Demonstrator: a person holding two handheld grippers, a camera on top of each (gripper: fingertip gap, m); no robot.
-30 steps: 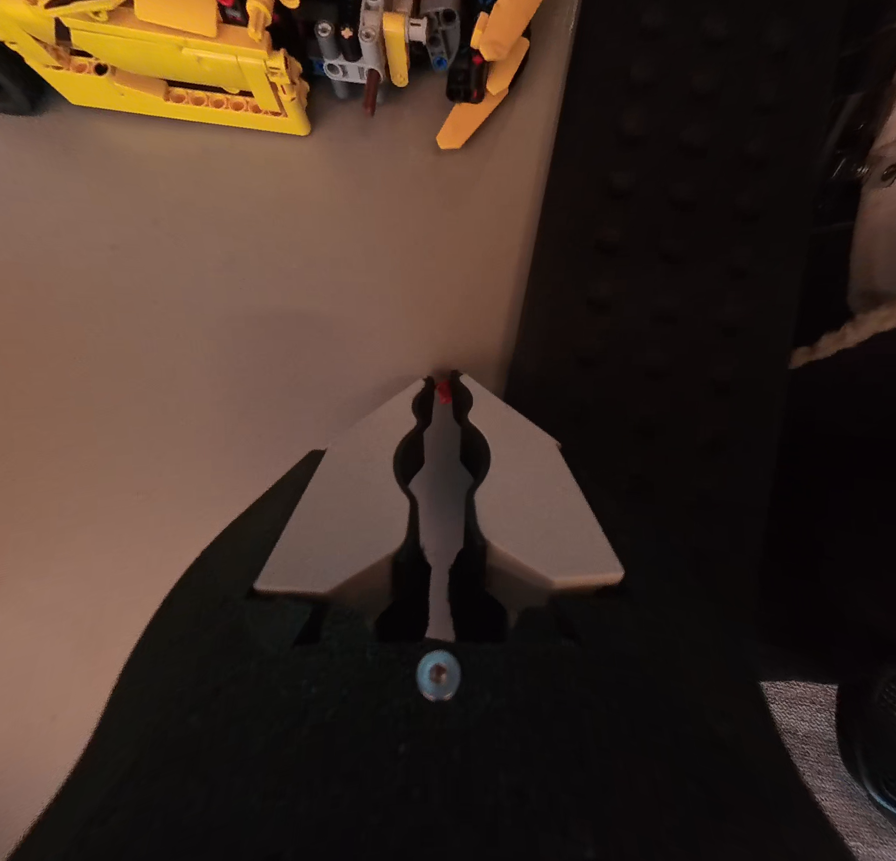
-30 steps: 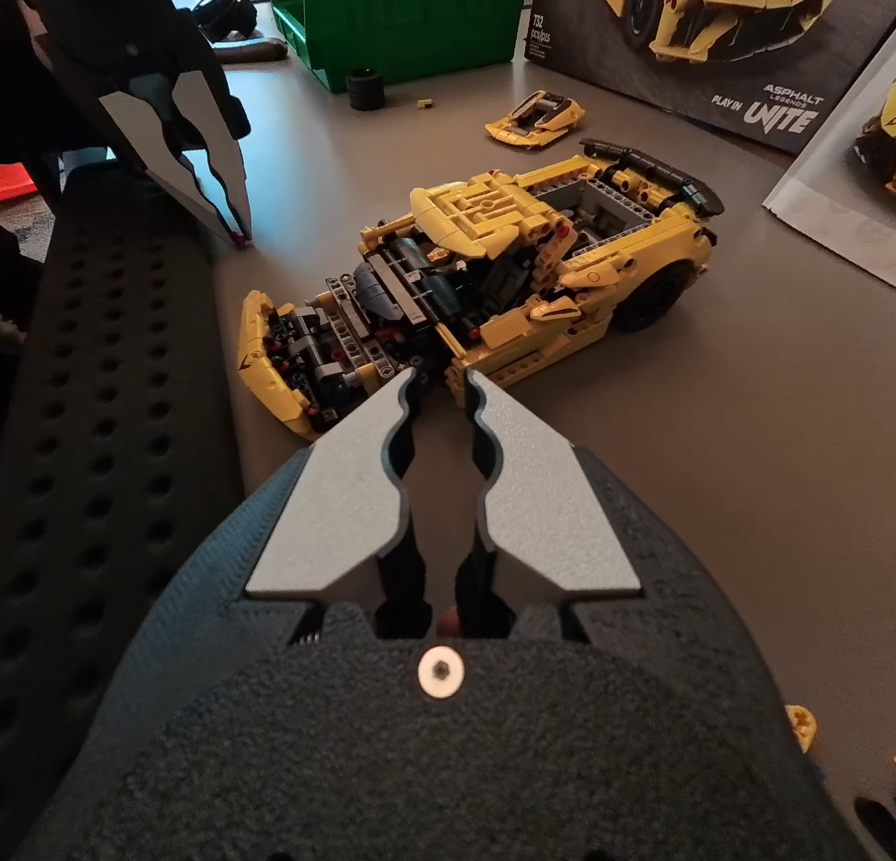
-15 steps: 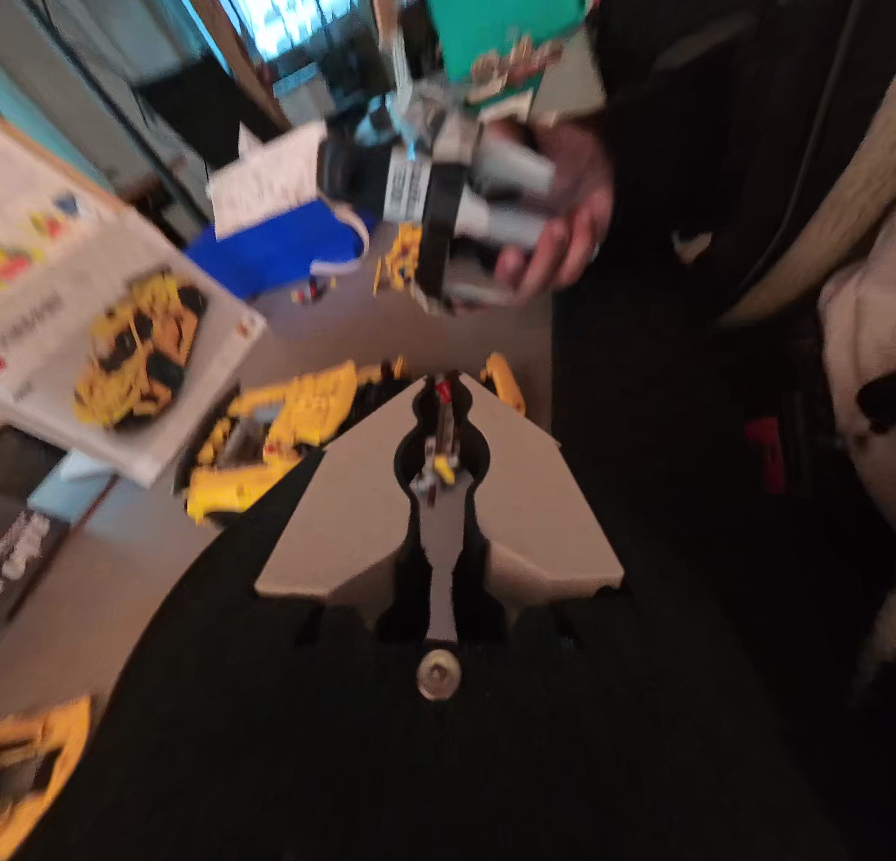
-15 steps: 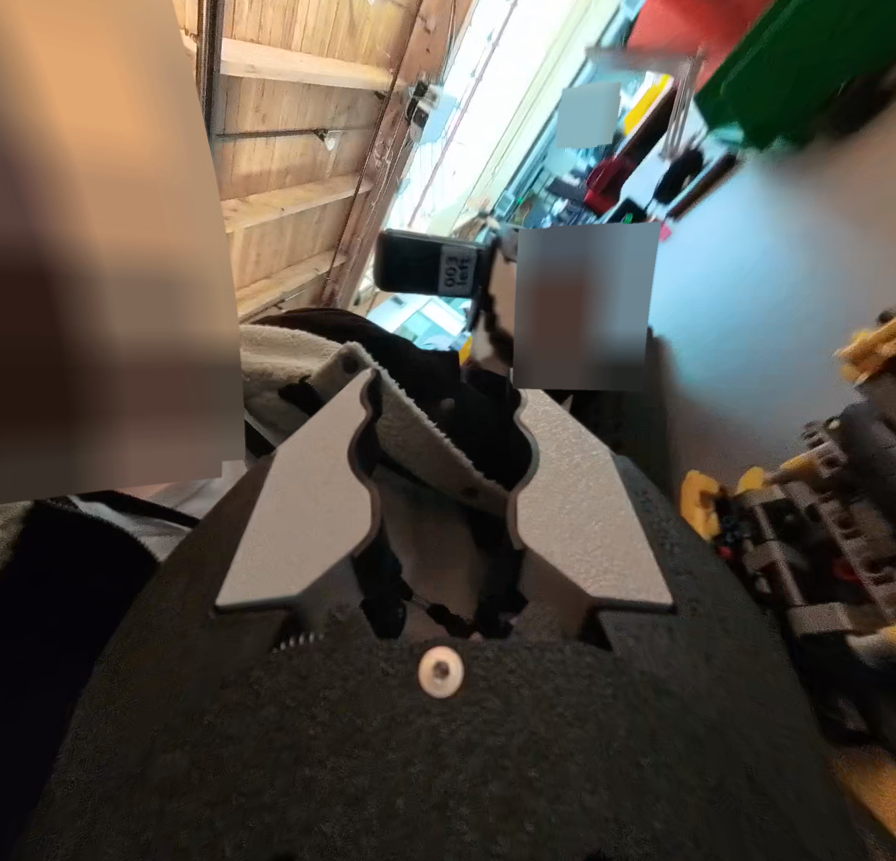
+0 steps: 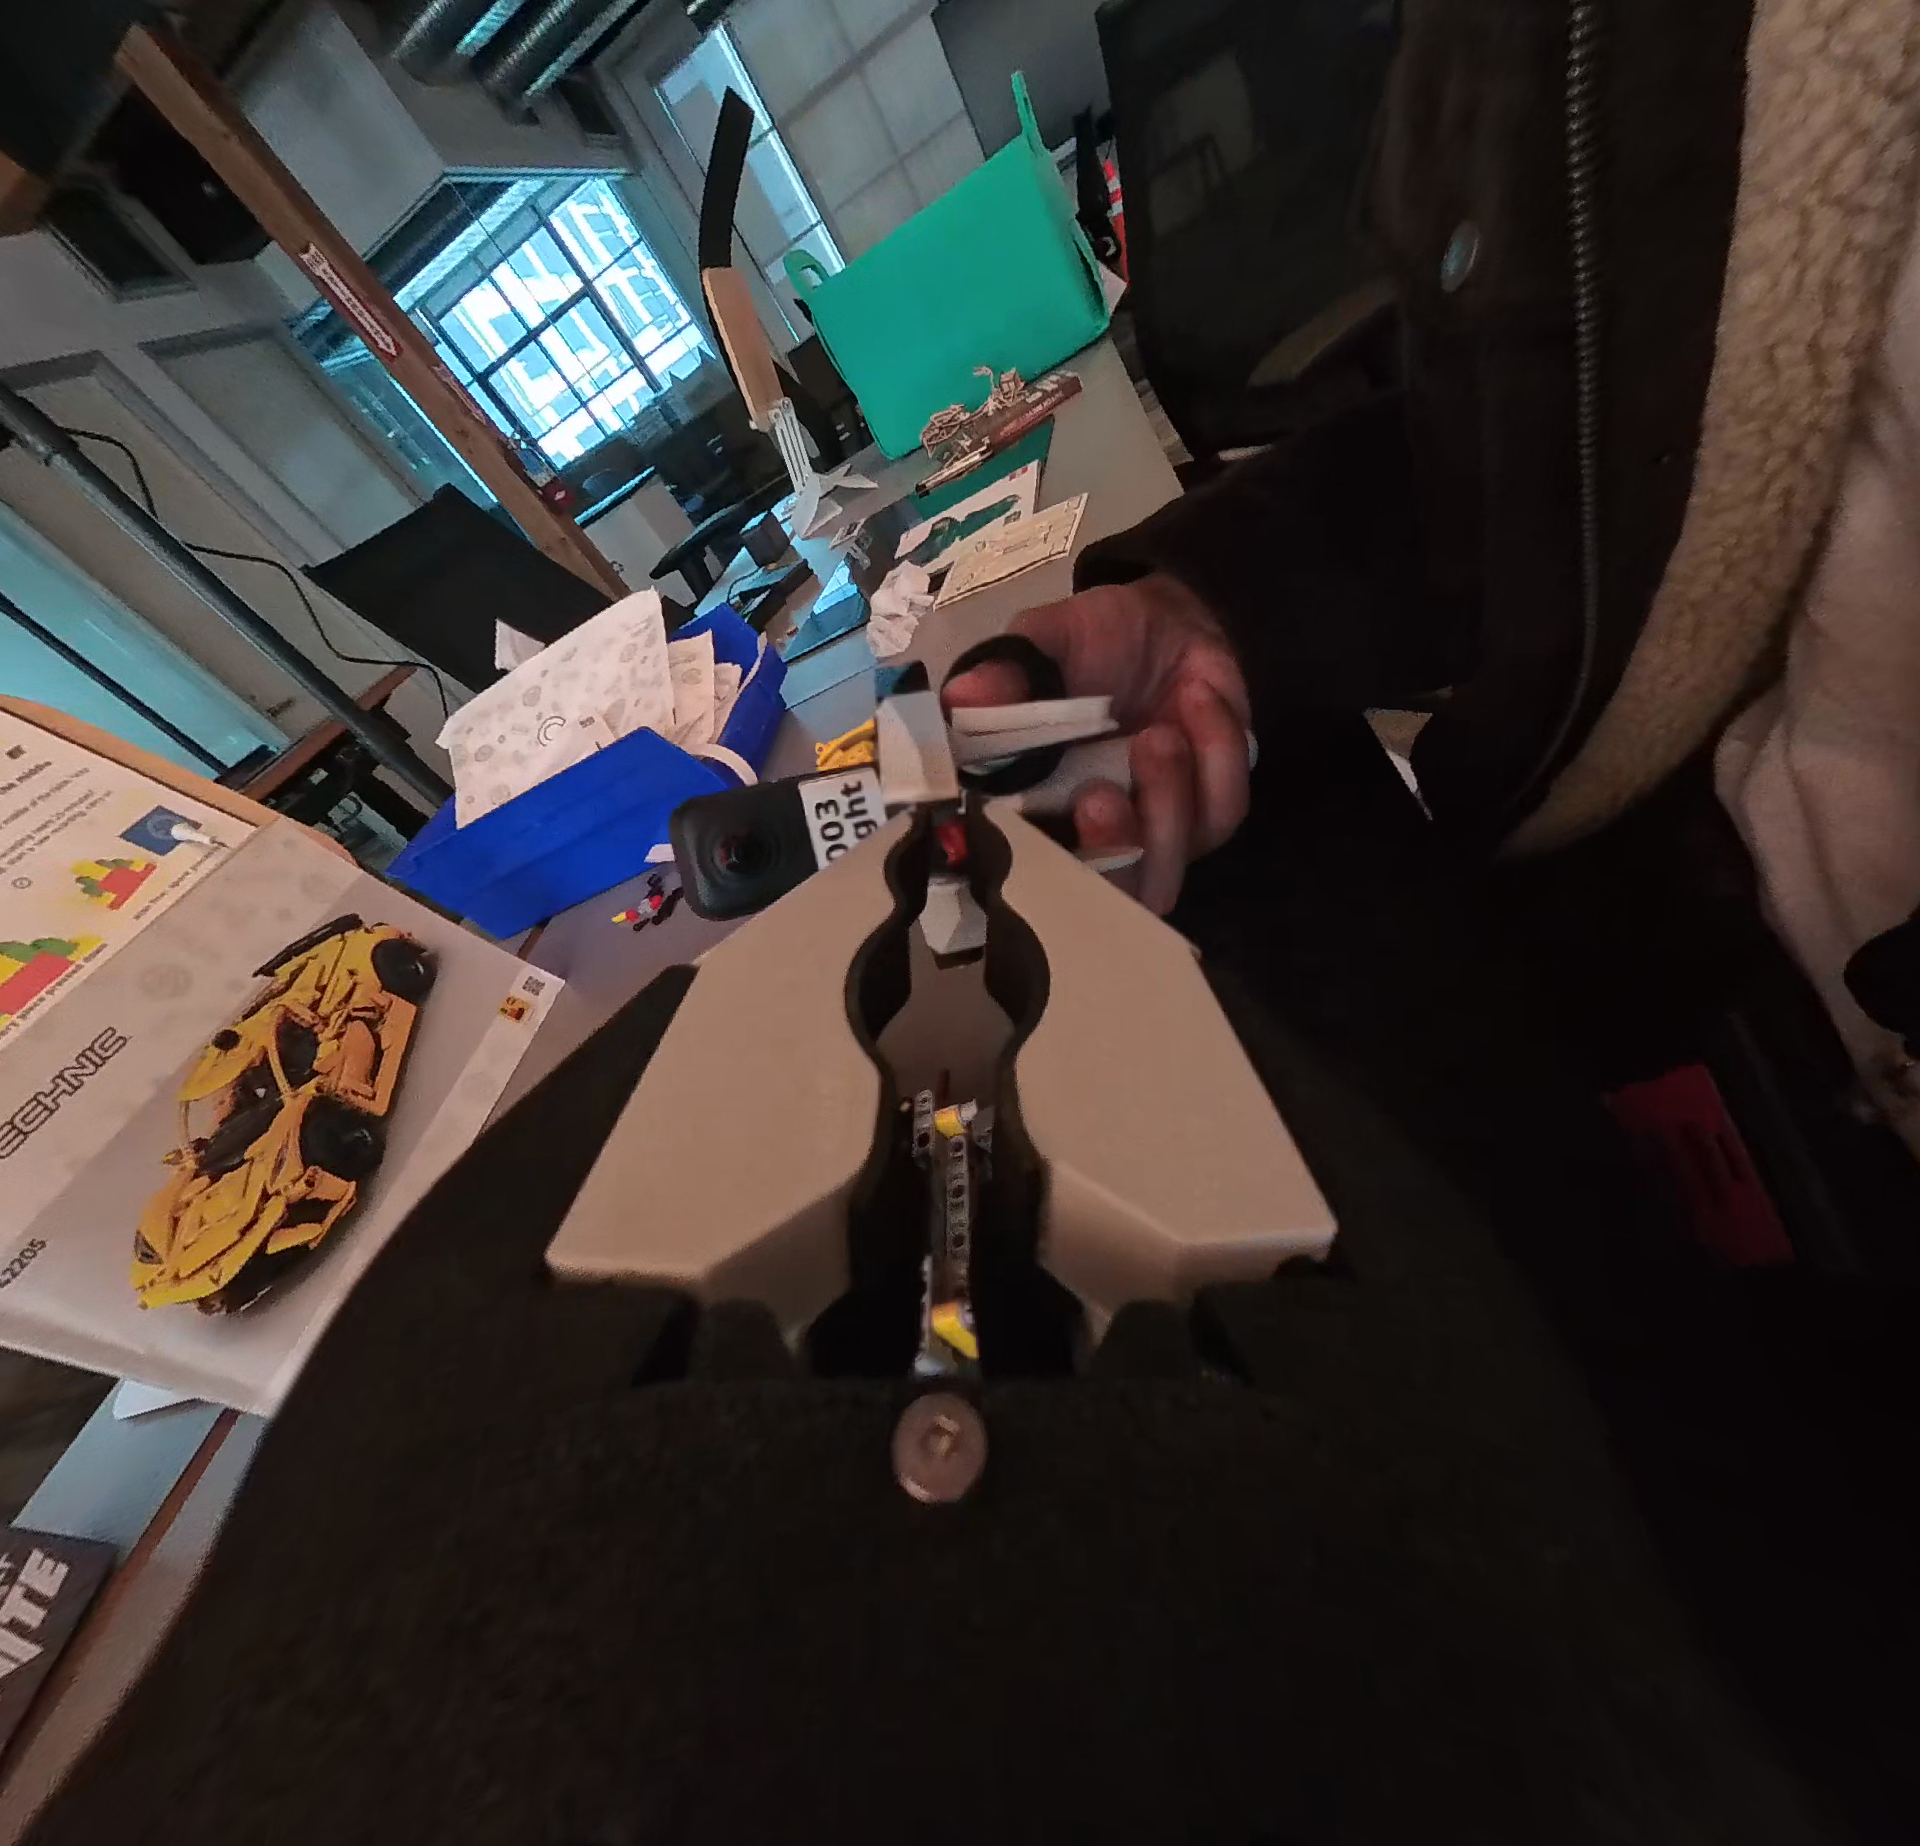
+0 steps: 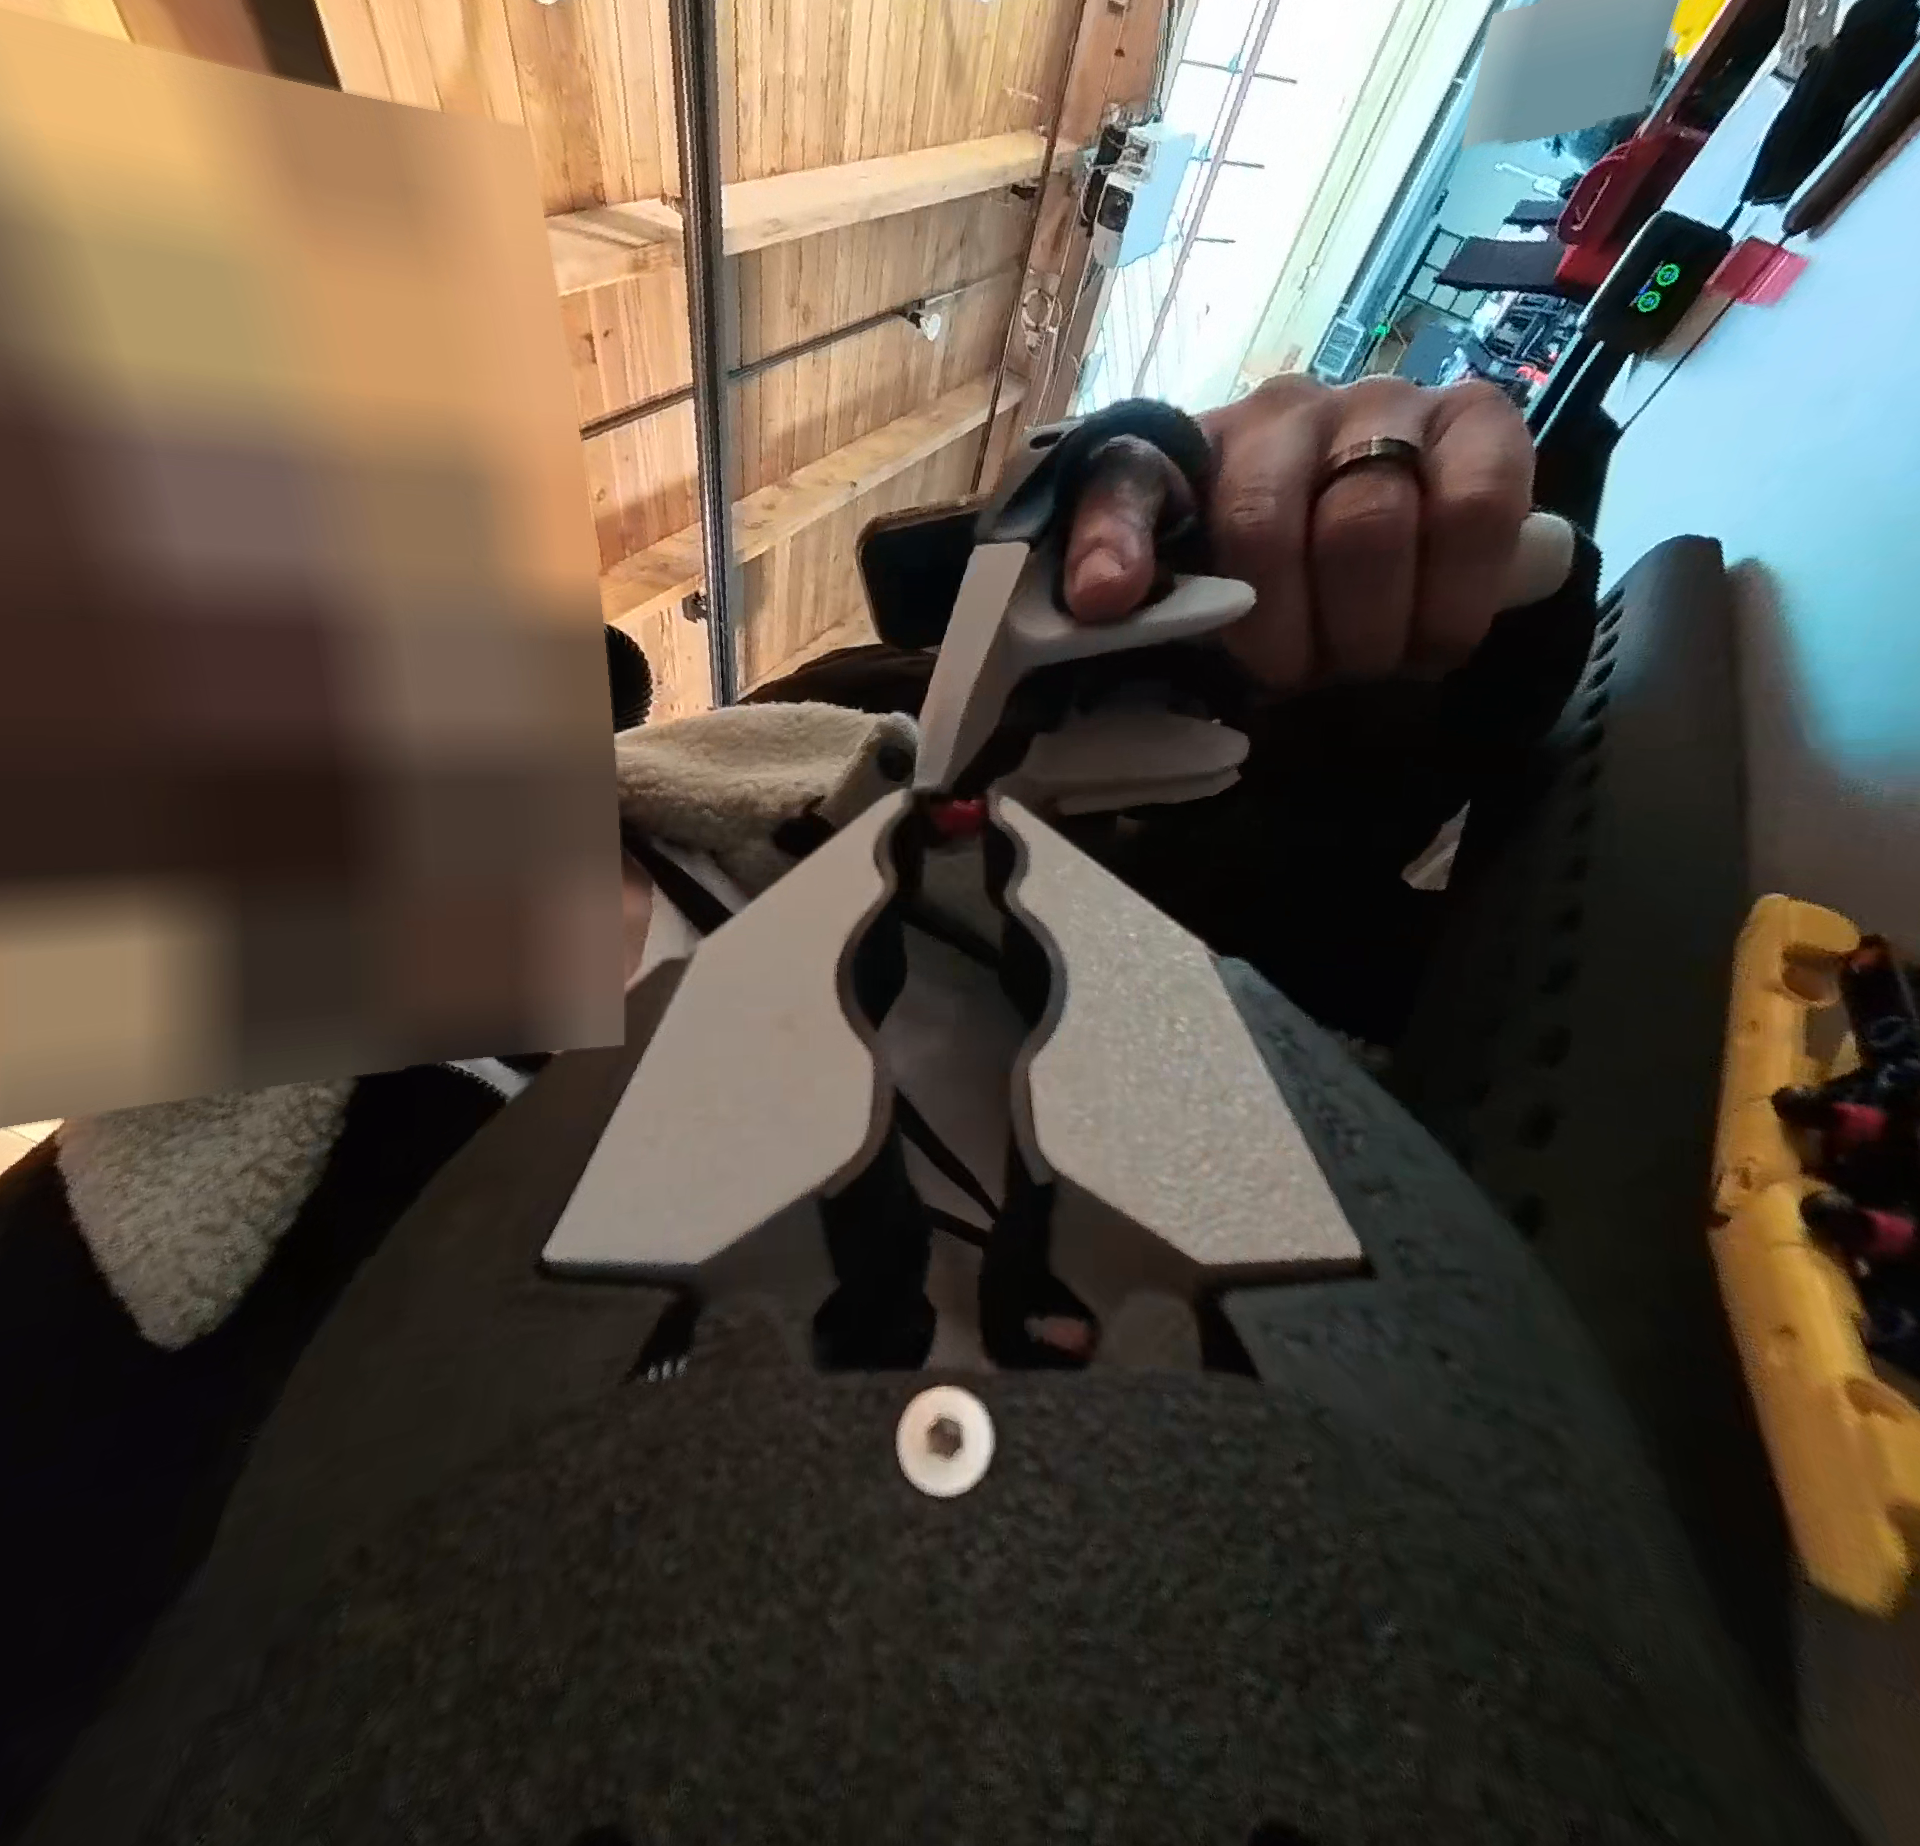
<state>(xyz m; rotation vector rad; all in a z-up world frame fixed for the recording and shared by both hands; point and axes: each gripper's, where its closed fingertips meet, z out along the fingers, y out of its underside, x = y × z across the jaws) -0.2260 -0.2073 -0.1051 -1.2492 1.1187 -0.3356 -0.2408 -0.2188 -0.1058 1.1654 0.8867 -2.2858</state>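
My left gripper (image 5: 951, 825) is shut on a small red piece (image 5: 951, 842) and holds it in the air in front of a person's dark jacket. My right gripper (image 6: 951, 804) meets it tip to tip, its fingertips closed on either side of the same red piece (image 6: 956, 816). A hand (image 5: 1164, 716) holds the right gripper, and a hand with a ring (image 6: 1351, 529) holds the left one. Part of the yellow brick-built car (image 6: 1787, 1277) lies at the right edge. A strip of it shows through the gap between the left fingers (image 5: 948, 1162).
An instruction booklet (image 5: 270, 1100) picturing the yellow car lies on the grey table at the left. Behind it are a blue bin (image 5: 582, 830) with paper and a green crate (image 5: 966, 310). A black perforated pad (image 6: 1662, 861) runs along the table edge. The grippers are tip to tip, or close to it.
Both grippers have lifted off the table and turned to face each other. The right gripper opened wide, then narrowed onto the red piece in the left gripper's tips.
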